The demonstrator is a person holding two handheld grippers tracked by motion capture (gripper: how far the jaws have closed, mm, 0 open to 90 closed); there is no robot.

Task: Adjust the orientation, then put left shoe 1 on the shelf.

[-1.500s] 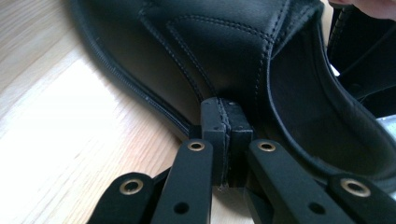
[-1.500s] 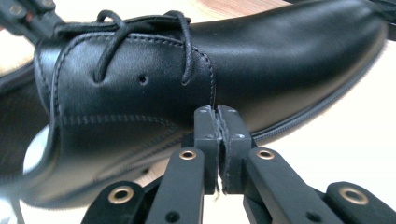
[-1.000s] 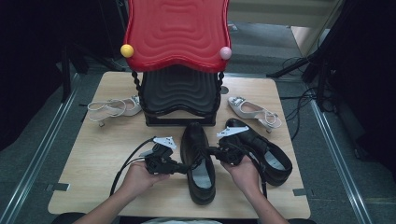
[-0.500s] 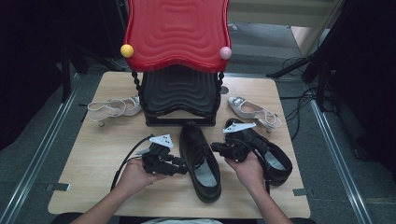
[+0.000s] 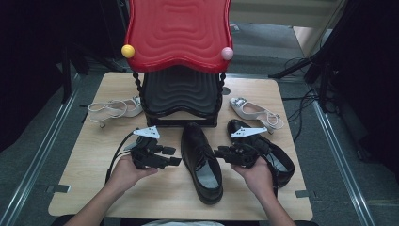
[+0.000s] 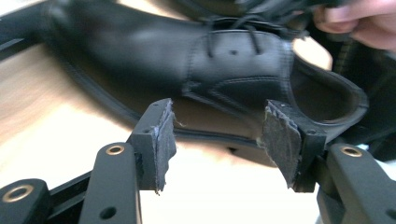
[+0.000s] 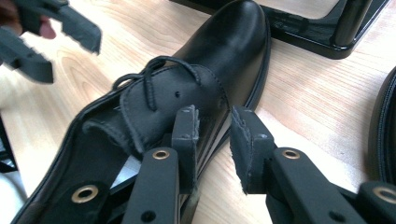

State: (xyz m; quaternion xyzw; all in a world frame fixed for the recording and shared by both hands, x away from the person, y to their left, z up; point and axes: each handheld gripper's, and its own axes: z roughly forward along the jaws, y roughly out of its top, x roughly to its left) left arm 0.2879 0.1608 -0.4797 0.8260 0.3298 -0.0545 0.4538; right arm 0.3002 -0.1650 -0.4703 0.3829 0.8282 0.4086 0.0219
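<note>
A person seated at a wooden bench (image 5: 94, 160) works a hand-held gripper on each side of a black lace-up shoe (image 5: 201, 160), which lies flat on the bench top near its front edge, toe pointing away toward a black stand (image 5: 181, 94). The left gripper (image 5: 170, 155) sits just beside the shoe's left flank, and its fingers (image 6: 161, 135) have just been opening: they stand spread wide, with nothing between them, the shoe's side seam and heel collar lying beyond the tips in the left gripper view. The right gripper (image 5: 221, 152) sits just beside the shoe's right flank. Its fingers (image 7: 187, 135) have also just been opening and show a clear gap; in the right gripper view one of them stands close against the shoe's sole edge, and the pads pinch nothing.

A second black shoe (image 5: 277, 157) lies to the right, partly under the person's right hand (image 5: 256, 172). Behind the stand rises a red wavy panel (image 5: 179, 33) tipped with a yellow ball (image 5: 127, 51) and a pink ball (image 5: 227, 53). A pale strappy sandal (image 5: 115, 109) rests at the stand's left, and a pale flat shoe (image 5: 256, 112) at its right.
</note>
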